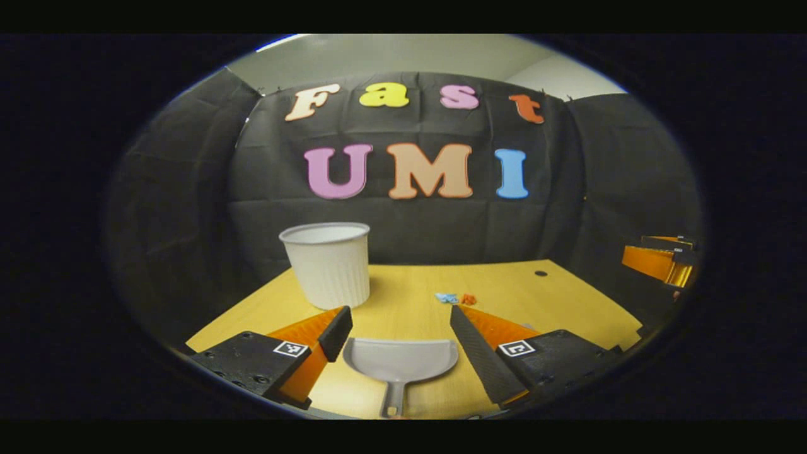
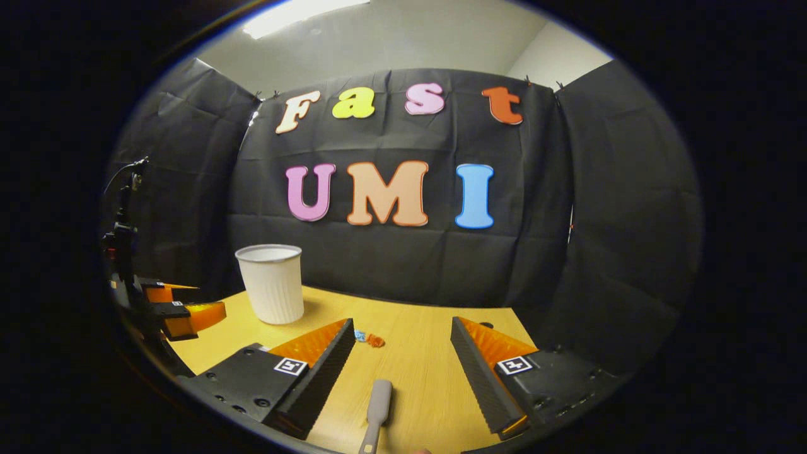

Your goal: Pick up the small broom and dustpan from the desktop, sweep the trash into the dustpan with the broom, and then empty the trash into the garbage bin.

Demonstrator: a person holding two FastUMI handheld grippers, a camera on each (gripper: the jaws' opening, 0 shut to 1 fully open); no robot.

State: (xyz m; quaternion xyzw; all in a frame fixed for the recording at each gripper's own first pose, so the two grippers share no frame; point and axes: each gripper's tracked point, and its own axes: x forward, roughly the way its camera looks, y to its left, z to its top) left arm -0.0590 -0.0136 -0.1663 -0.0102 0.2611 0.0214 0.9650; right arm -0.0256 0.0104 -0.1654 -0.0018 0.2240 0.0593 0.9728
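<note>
Two grippers are held spread above the near edge of the desk [image 1: 403, 284], and neither is pinching anything. In the left gripper view, the left gripper [image 1: 400, 337] is centred over the dustpan [image 1: 401, 359]: the pan lies flat between the parted fingers, its mouth toward the far side and its handle [image 1: 392, 398] running back toward the camera. In the right gripper view, the right gripper [image 2: 398, 356] is lined up on the broom handle [image 2: 376, 407], which lies on the desk between its fingers — the bristle end cannot be made out.

Farther out, the trash [image 2: 369, 339], a few small blue and orange scraps, lies mid-desk just beyond the dustpan. The garbage bin [image 1: 326, 263] stands upright at the far left.

The step in hand is judged to be the pick-up, not yet begun. For a sound grasp, each gripper is best lowered until the fingers straddle the slim handle rather than the pan body, then closed squarely across it. The handles are narrow — an off-centre closure is likely to let the tool swivel during sweeping.
</note>
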